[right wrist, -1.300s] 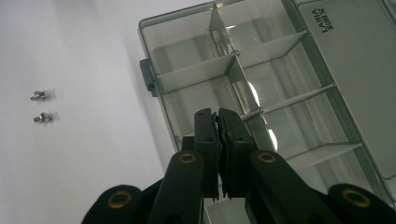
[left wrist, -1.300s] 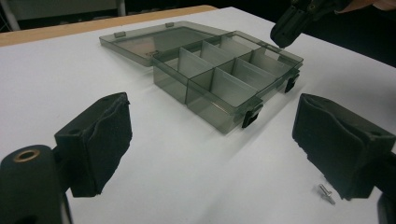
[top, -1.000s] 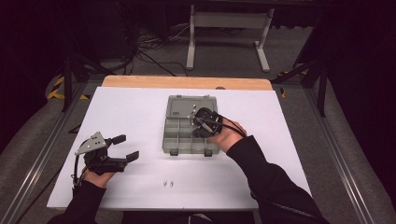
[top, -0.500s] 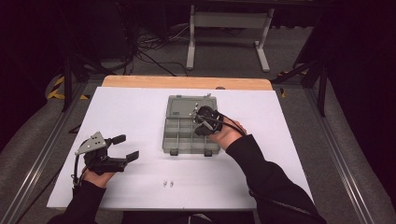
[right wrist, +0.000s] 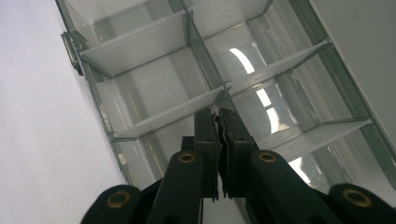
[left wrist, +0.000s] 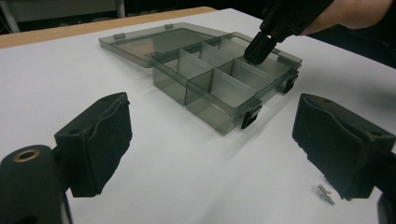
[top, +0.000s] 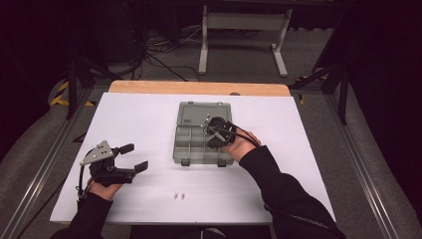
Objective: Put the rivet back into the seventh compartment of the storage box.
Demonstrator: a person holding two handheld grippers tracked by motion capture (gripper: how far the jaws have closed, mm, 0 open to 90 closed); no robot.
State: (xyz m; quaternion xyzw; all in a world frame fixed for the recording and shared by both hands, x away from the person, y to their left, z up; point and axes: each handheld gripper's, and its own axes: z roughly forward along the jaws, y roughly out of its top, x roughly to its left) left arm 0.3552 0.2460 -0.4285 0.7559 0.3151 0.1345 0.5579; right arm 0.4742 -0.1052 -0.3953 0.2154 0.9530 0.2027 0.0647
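Meanwhile little changes: right gripper (top: 211,130) stays poised over the box (top: 191,144) mid-tabletop (top: 139,114), fingers together, anything pinched hidden. Left gripper (top: 135,157) idles, fingers apart. Two pins (top: 179,195) wait near; the drop looks pending.

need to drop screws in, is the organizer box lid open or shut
Open. The organizer box has its lid folded back flat on the table, dividers exposed.

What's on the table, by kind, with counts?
Compartment box, lid open: 1
Small metal screws: 2
Claws: 2, left claw and right claw
Total: 5
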